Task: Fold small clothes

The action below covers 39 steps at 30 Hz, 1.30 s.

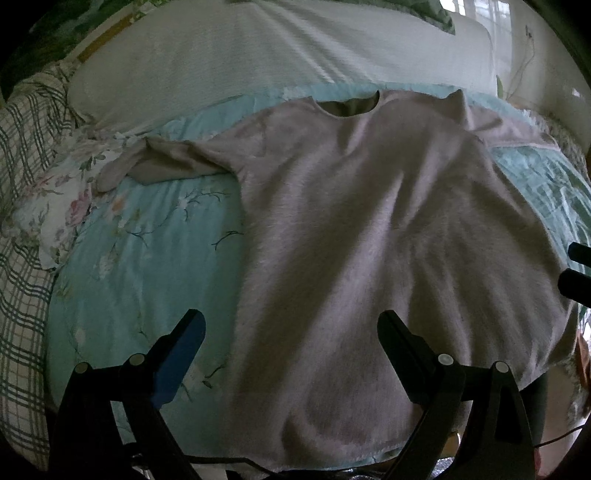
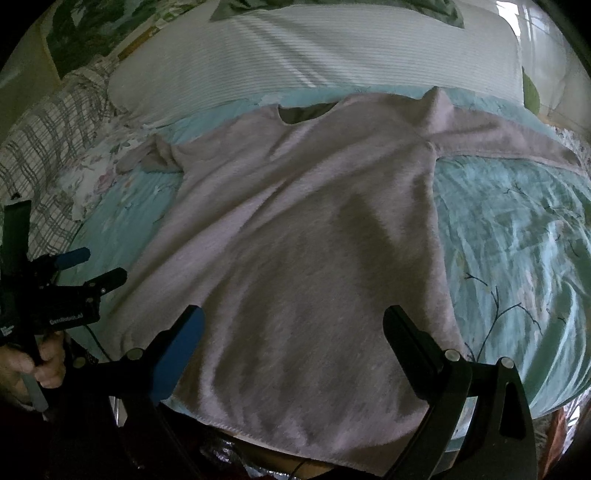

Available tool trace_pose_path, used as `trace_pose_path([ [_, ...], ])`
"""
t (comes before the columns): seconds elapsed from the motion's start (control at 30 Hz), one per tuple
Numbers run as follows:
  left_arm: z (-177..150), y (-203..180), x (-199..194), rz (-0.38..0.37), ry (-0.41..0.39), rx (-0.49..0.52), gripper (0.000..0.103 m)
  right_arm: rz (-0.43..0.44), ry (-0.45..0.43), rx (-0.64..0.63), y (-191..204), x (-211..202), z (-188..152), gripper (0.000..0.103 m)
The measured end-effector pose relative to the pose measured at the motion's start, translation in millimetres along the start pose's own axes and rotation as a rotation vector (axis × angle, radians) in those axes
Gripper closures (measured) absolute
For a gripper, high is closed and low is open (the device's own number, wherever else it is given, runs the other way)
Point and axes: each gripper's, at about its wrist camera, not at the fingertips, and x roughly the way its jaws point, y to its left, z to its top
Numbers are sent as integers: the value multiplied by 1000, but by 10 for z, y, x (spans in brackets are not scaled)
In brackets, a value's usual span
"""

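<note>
Overhead, both cameras look down on a pale pinkish-grey long-sleeved sweater (image 1: 369,229) spread flat on a bed, its round neckline (image 1: 349,106) at the far end and its hem (image 2: 295,443) at the bed's near edge. It lies on a turquoise floral quilt (image 1: 147,240). Its left sleeve (image 1: 166,162) stretches out sideways, the cuff bunched and resting on a white floral pillowcase (image 1: 55,199). Its right sleeve (image 2: 498,140) lies straight out across the quilt toward the other side, and a small peak of fabric (image 2: 436,98) stands up at that shoulder.

Beyond the neckline a white ribbed blanket (image 2: 314,48) crosses the bed, with green leaf-print bedding (image 2: 92,33) behind it and a plaid sheet (image 1: 22,258) along the left side.

The left tongs (image 1: 291,325) are spread wide and hold nothing; one finger with a blue pad (image 1: 181,354) sits over the quilt just beside the sweater's side edge, the other over the lower body of the sweater. In the right wrist view the same tool appears at the left edge (image 2: 92,266), gripped by a hand (image 2: 33,365) on its handle. The right tongs (image 2: 293,325) are likewise spread apart and empty, both fingers over the lower part of the sweater near its hem. Whether either tool touches the cloth cannot be told
</note>
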Motion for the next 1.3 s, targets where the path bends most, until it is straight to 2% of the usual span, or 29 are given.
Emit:
trace_pose_path([
  [0.2,113,29,183,-6,22,-32,8,-21,-39,63,-403,79,126,6],
  [0.33,203,38,315,22,4,-35,8,-60,-82,151,-916,103,277,6],
  [0.43,306,49,391,39,-23,-39,8,-112,-118,225,-1429,111,438,10],
  [0.5,383,49,456,42,-37,-47,8,-159,-148,282,-1854,106,589,18],
  [0.53,412,46,479,53,-43,-44,8,-177,-154,327,-2096,132,655,19],
  [0.6,485,25,556,62,-48,-39,8,-211,-198,421,-2633,104,817,29],
  [0.67,551,-34,649,49,-34,-30,8,-254,-217,525,-3159,151,939,35],
  [0.73,599,-104,727,41,-21,-10,8,-287,-242,619,-3672,230,1081,36],
  [0.77,625,-151,775,40,-18,7,8,-275,-262,652,-3869,242,1143,37],
  [0.87,655,-256,883,37,-5,25,8,-337,-283,723,-4452,355,1374,38],
  [0.9,655,-289,926,29,6,26,8,-361,-285,737,-4610,379,1446,38],
  [0.97,660,-352,1025,16,31,31,8,-349,-302,793,-4918,459,1540,39],
  [1.03,677,-386,1114,17,47,35,8,-371,-318,840,-5086,538,1584,43],
  [1.17,697,-395,1230,18,73,37,8,-455,-328,822,-5307,651,1787,45],
  [1.23,707,-383,1261,18,74,38,8,-475,-341,842,-5350,621,1749,54],
  [1.3,708,-365,1290,19,80,39,8,-457,-364,895,-5461,567,1704,79],
])
